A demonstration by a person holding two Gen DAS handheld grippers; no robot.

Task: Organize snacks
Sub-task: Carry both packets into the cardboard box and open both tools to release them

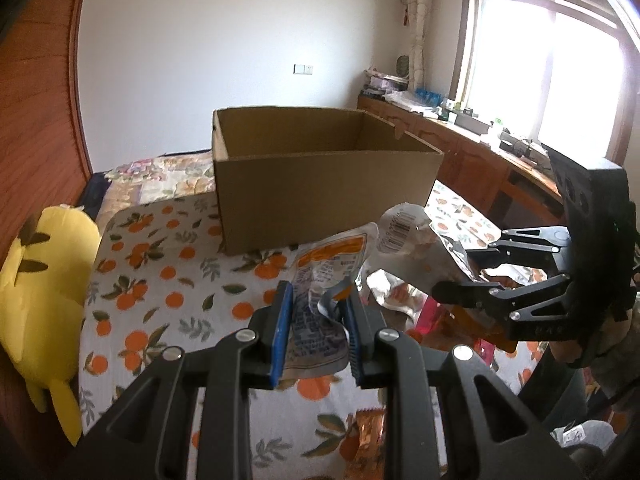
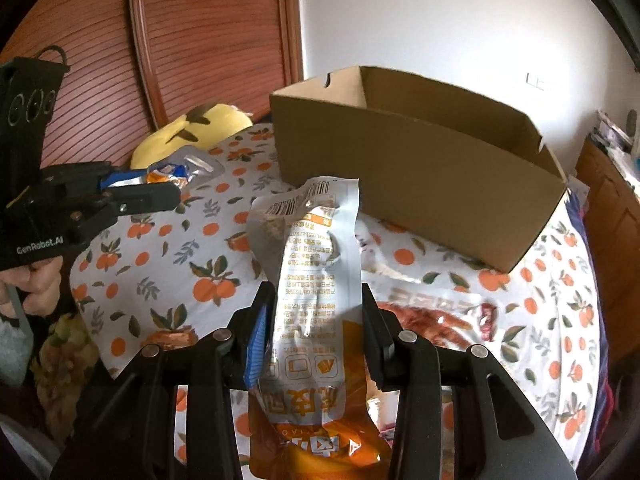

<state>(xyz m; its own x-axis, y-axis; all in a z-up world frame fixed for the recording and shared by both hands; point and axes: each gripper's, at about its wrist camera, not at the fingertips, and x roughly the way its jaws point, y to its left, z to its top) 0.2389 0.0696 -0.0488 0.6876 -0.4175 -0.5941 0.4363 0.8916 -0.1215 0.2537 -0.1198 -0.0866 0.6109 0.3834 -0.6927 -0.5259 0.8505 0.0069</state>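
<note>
orange-print bedspread point(image 2: 168, 256) carries cardboard box point(image 2: 420, 184) at 12 o'clock. left tongs point(image 1: 318, 320) pinch a crumpled pouch point(image 1: 320, 280); right tongs point(image 2: 316, 336) clamp an orange-grey pouch point(image 2: 312, 280) mid-body. light, limp, slippery film; grip seams.

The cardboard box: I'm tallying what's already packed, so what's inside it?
Only bare inner walls show inside the cardboard box in both views. Its floor is hidden by the near wall, so any snacks lying flat there cannot be seen.
</note>
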